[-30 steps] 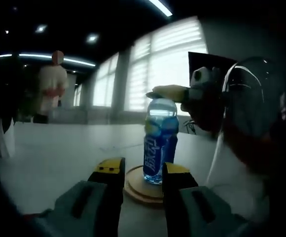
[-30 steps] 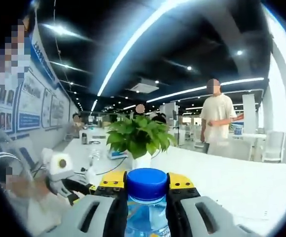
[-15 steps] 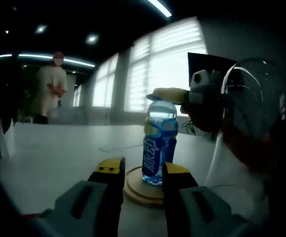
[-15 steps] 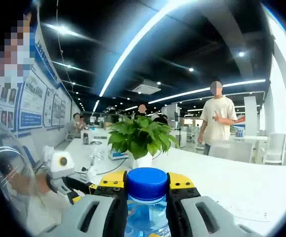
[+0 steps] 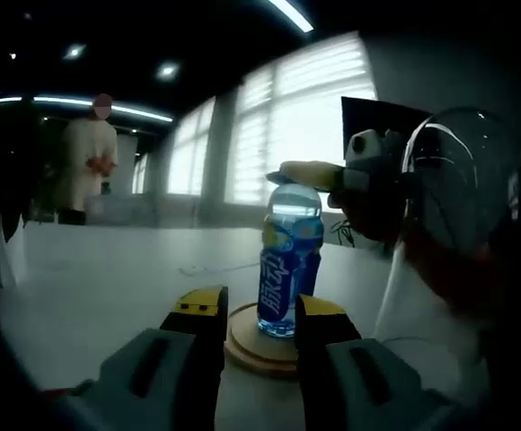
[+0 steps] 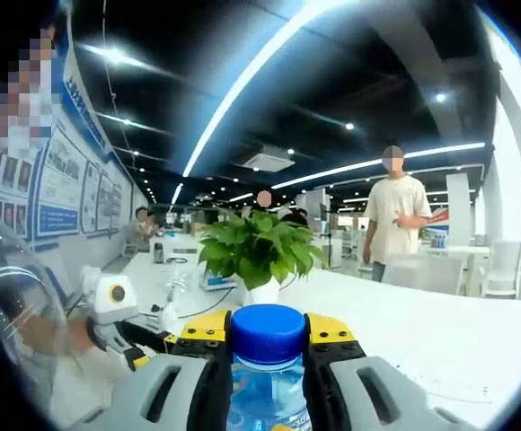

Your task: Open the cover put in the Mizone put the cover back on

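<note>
In the left gripper view a blue Mizone bottle stands upright on a round wooden coaster on the white table. My left gripper is open just short of the bottle's base, its yellow-tipped jaws on either side of it and not touching it. My right gripper reaches in from the right and holds the bottle's top. In the right gripper view the blue cap sits squeezed between the jaws of my right gripper, with the clear bottle neck below it.
A potted green plant stands on the long white table beyond the bottle. A person stands farther back, also seen as a person in the left gripper view. Bright windows lie behind the bottle.
The bottle has shifted very slightly to the left under my right gripper's hold. The standing person in the background has moved a little. My left gripper has stayed put.
</note>
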Demonstrator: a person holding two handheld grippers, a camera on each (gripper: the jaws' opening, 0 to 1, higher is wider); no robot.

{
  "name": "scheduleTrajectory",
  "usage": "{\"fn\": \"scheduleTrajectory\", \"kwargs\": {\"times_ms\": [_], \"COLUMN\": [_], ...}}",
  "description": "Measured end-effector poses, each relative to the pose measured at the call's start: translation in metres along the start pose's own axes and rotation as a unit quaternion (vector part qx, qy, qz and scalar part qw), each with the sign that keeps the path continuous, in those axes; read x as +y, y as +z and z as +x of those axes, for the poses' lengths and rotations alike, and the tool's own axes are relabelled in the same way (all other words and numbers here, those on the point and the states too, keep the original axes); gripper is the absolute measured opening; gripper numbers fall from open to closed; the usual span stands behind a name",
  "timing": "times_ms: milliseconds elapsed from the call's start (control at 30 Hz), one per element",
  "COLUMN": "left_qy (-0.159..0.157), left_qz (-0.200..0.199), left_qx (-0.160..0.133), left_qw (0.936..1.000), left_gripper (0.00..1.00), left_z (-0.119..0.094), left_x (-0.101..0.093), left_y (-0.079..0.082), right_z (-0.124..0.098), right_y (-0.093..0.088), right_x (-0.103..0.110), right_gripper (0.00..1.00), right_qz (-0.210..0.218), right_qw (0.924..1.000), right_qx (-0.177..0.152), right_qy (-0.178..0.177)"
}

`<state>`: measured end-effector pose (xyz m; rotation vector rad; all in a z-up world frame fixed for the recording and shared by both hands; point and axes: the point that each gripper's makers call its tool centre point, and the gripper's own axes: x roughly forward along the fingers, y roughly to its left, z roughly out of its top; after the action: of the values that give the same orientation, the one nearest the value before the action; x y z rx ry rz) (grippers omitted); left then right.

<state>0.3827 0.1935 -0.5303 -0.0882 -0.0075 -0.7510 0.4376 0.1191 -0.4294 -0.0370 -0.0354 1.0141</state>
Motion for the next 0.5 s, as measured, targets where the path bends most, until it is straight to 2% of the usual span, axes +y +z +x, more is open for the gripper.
{"fn": "scheduleTrajectory", "kwargs": {"times_ms": [433, 500], "left_qy": [0.004, 0.004], "left_qz": [-0.002, 0.000], "left_qx": [-0.002, -0.002], "left_qw": [1.0000, 1.0000], "left_gripper": [0.22, 0.22], "left_z": [-0.001, -0.001], "left_x": [0.004, 0.004], "left_y": [0.001, 0.001], "right_z": [0.000, -0.001], "right_y": [-0.001, -0.007], "right_x": [0.002, -0.008], "right_gripper": [0.23, 0.23], "right_qz": [0.003, 0.004], "right_qw": [1.0000, 1.0000], "right_qx": [0.000, -0.001], "right_qy": [-0.001, -0.002]}}
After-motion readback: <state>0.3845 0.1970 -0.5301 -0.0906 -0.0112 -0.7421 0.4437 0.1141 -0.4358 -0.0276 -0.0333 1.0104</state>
